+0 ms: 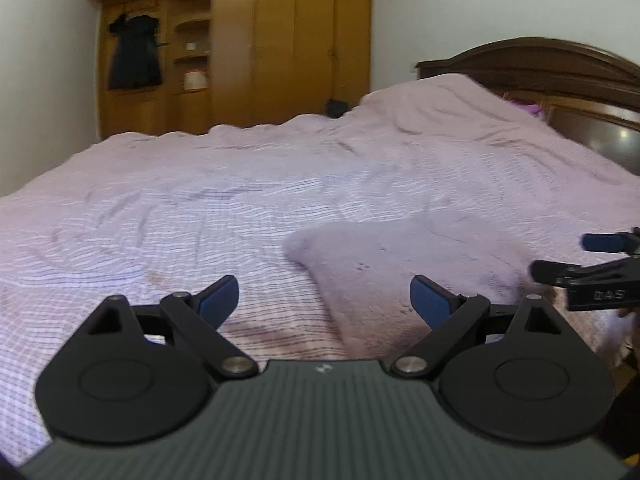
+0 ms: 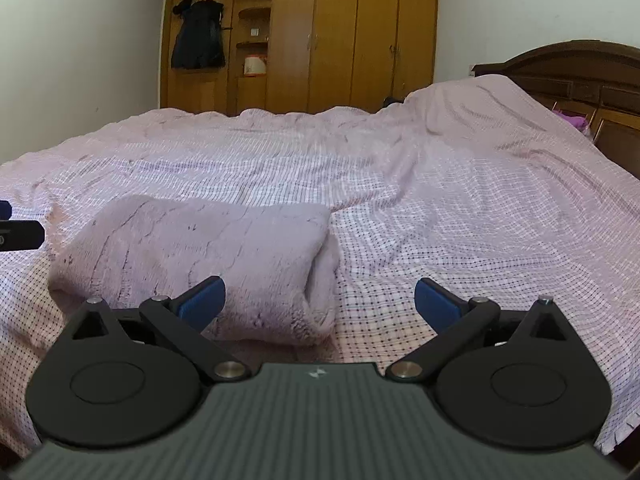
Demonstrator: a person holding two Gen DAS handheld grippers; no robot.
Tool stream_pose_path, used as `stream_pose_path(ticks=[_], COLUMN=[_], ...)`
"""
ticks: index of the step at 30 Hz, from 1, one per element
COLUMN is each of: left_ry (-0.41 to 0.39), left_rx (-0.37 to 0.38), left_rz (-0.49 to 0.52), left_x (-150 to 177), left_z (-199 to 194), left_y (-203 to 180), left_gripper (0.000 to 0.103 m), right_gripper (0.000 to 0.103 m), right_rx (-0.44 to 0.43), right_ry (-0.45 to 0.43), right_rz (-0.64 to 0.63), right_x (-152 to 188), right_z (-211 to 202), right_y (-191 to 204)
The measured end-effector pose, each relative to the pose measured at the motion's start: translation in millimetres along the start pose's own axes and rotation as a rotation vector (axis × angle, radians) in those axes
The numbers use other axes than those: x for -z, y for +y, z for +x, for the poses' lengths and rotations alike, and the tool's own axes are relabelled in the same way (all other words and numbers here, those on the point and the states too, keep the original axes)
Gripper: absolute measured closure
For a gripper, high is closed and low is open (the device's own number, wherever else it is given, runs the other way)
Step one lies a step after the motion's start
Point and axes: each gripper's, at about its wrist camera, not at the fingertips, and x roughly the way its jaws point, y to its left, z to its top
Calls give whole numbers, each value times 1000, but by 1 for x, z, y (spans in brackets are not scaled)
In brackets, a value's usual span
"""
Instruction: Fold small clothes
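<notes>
A fluffy pale-lilac garment (image 2: 208, 256) lies folded into a thick bundle on the checked bedspread (image 2: 460, 216). In the left wrist view the same garment (image 1: 400, 268) sits ahead and to the right. My left gripper (image 1: 324, 300) is open with blue pads wide apart, just short of the bundle's near left corner, nothing between them. My right gripper (image 2: 318, 304) is open too; its left pad (image 2: 202, 302) stands in front of the bundle, whose right end lies between the pads without being pressed. The right gripper's fingers (image 1: 600, 272) show at the left view's right edge.
The pink checked bedspread (image 1: 180, 216) covers a wide bed with wrinkles. A dark wooden headboard (image 2: 568, 72) stands at the right. A wooden wardrobe (image 2: 332, 40) with a dark garment (image 2: 198, 36) hanging on it fills the far wall.
</notes>
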Motion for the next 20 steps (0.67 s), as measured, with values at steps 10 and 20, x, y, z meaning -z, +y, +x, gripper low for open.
stream_pose_path(ticks=[10, 20], left_ry=[59, 96], left_rx=[-87, -182], left_rz=[-97, -109], left_x=[12, 18], left_z=[17, 18], left_y=[12, 19], left_gripper=[3, 0], right_gripper=[0, 0], right_rx=[5, 33], right_ry=[2, -1], right_rz=[-62, -90], right_x=[3, 6], right_z=[-6, -7], right_y=[12, 13])
